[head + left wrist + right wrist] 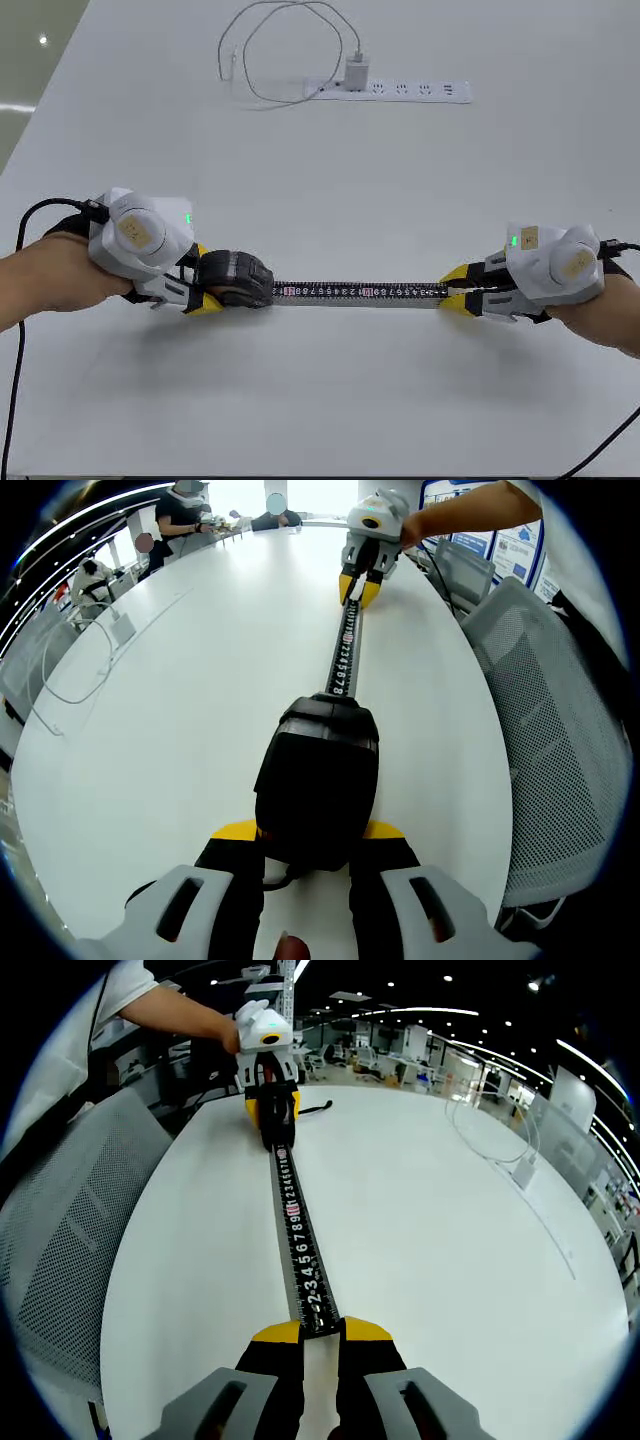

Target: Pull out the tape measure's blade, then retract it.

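— Where is the case (235,279)?
— Between the jaws of the left gripper (203,278). They clamp its back end from both sides, held about as wide as the case itself. It rests on the desk (330,400), and its mouth points straight ahead of those jaws.
— And the blade (360,292)?
— Pulled out. It runs from the mouth in a straight line, ahead of the left jaws, across to the right gripper (455,288). The numbered face is up, and it lies low along the desk.
— What are the right jaws doing?
— They are narrow, pinched on the blade's far end. The tip sits between the two yellow tips, and the rest stretches directly ahead of them.
— Are the grippers close?
— Well apart, facing each other along the blade, with a hand behind each.
— Anything else?
— Off to the side of both jaws, across the desk, lies a power strip (400,90). It has a charger (357,72) plugged in and a looped cable (280,50).
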